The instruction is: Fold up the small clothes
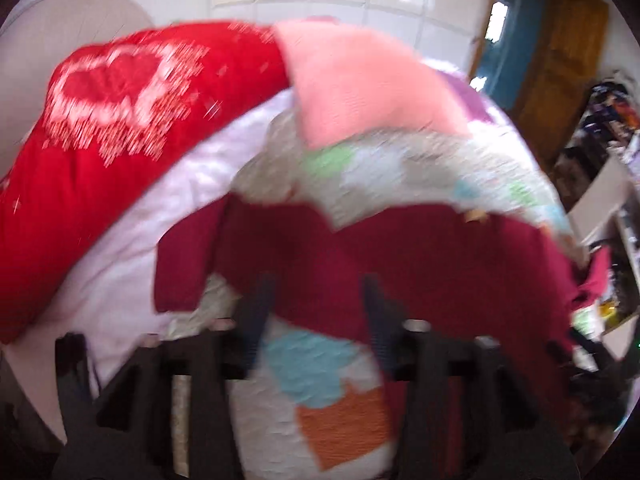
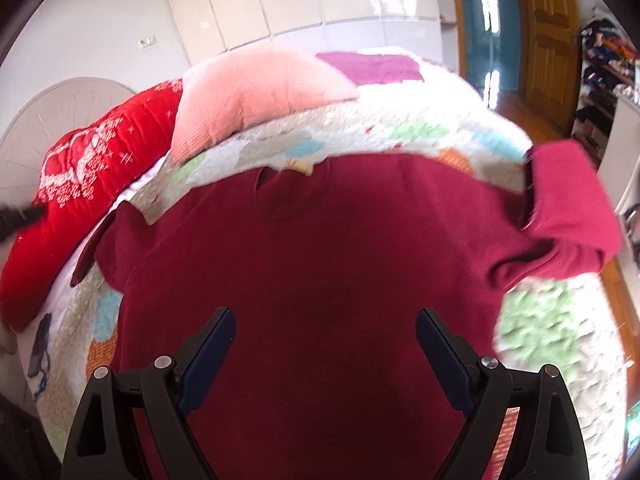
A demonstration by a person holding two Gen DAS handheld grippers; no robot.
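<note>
A dark red shirt [image 2: 320, 264] lies spread flat on a patchwork quilt [image 2: 400, 128], collar [image 2: 286, 188] toward the pillows. Its right sleeve [image 2: 568, 200] is bunched up at the bed's right edge; the left sleeve [image 2: 104, 240] lies out to the left. My right gripper [image 2: 325, 314] hovers open above the shirt's middle, with nothing between its fingers. The left wrist view is blurred: the left gripper [image 1: 318, 292] stands open over the shirt's [image 1: 400, 264] near left edge. Its fingers [image 1: 258, 304] are apart and no cloth is pinched between them.
A red pillow [image 2: 92, 184] with a white heart pattern and a pink pillow [image 2: 256, 92] lie at the head of the bed. White wardrobe doors [image 2: 280, 0] stand behind. A wooden door [image 2: 548, 40] and shelves of clothes [image 2: 604, 72] are at the right. A dark cabled object [image 2: 40, 344] lies at the quilt's left.
</note>
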